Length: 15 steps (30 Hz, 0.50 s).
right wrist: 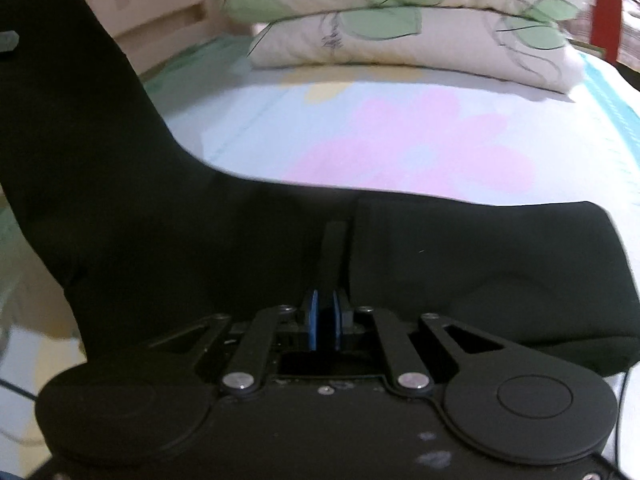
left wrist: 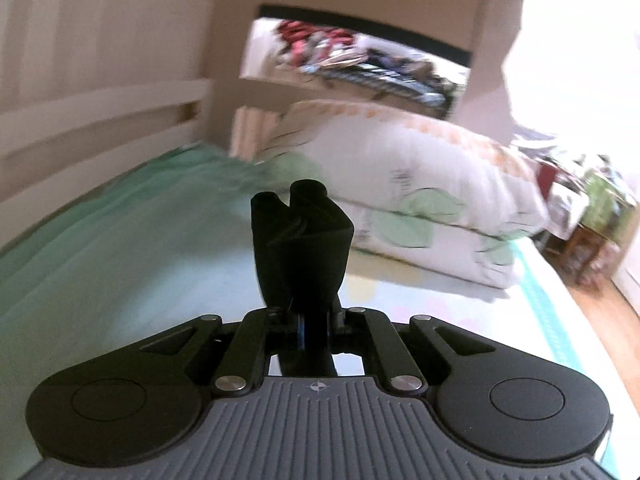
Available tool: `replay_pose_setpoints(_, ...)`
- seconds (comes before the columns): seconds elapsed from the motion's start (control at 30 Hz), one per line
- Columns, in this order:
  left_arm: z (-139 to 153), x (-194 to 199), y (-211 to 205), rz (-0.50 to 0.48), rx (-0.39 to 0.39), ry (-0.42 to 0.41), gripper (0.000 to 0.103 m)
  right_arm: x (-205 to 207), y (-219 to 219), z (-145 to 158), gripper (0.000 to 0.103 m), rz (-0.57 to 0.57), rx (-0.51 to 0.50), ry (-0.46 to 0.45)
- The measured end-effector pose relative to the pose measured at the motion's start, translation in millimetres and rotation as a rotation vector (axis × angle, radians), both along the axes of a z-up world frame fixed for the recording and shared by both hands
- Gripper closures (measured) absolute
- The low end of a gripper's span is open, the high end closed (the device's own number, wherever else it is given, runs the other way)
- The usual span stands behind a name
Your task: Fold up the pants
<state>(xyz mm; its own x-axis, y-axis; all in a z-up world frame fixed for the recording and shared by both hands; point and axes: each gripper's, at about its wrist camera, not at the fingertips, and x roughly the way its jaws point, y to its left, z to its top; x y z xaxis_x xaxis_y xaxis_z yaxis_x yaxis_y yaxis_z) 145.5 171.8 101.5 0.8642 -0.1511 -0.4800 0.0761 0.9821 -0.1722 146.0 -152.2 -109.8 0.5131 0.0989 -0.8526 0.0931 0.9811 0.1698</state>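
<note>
Above bed (left wrist: 100, 264), raised left hand-held gripper (left wrist: 306, 196)

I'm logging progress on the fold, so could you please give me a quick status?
Left gripper shut on black pants, lifted. Right gripper shut on pants, low over bed. Pillows beyond, clear.

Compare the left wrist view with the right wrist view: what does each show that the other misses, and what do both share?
Only the left wrist view shows the left gripper, shut on a bunched piece of the black pants lifted above the bed, plus a cluttered shelf and a wooden floor. Only the right wrist view shows the right gripper closed on the pants, one part spread across the sheet and another rising to the left, and a pink flower print. Both show the stacked pillows and the bed rail.
</note>
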Motion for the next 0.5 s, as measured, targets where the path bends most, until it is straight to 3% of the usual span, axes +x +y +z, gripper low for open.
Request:
replay_pose_setpoints(0.07,6.3,-2.0,-25.7,-0.043,0.015,-0.031,0.095,-5.0,-13.2,6.2,0.095,-0.02,0.0,-0.021)
replay_pose_setpoints(0.23,10.8,4.9,-82.7,-0.152,-0.036,-0.048,0.095,-10.2,-45.3,10.5,0.091,-0.053,-0.007,-0.023)
replay_pose_setpoints(0.3,8.8,6.8,-96.6,-0.174,-0.047,-0.056,0.095,-18.9,-55.9,16.9,0.091,-0.078,0.014,-0.076)
replay_pose_setpoints(0.4,4.8,14.3,-104.5,-0.182,-0.082,-0.048,0.095,-36.6,-72.6,38.7,0.089,-0.091,0.168,-0.196)
replay_pose_setpoints(0.5,0.3,20.5,-100.0,-0.161,-0.096,-0.035,0.095,-40.6,-77.8,48.4,0.085,-0.107,0.106,-0.209)
